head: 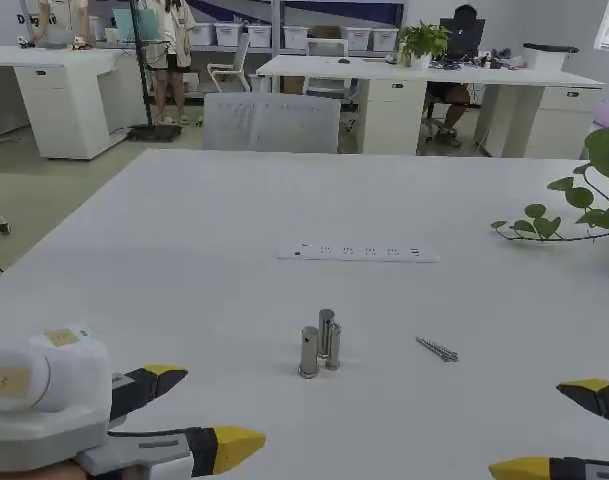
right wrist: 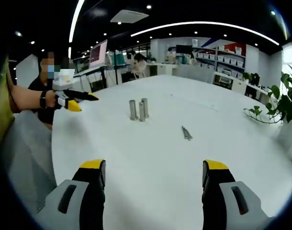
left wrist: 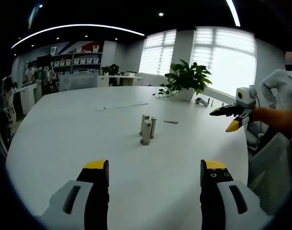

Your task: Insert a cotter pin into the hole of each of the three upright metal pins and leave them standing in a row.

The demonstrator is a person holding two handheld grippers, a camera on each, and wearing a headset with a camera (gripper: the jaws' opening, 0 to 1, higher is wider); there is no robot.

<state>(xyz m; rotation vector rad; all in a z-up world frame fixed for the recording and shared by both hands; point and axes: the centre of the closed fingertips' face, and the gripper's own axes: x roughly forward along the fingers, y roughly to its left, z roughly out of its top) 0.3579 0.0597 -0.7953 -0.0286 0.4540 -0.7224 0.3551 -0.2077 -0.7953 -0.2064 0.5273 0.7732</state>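
"Pins [head: 320,345]?"
"Clustered upright dead ahead, cotter pins [head: 437,349] lying at their three o'clock."
"Why untouched?"
"Left gripper [head: 209,412] at seven, right gripper [head: 552,428] at five, both spread wide, empty (poised to start, I'd judge)."

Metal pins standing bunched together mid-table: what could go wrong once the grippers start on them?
The three metal pins stand upright and close together, so gripping one could knock its neighbours over. The cotter pins are thin and lie flat on the table, so the open jaws might slip off them.
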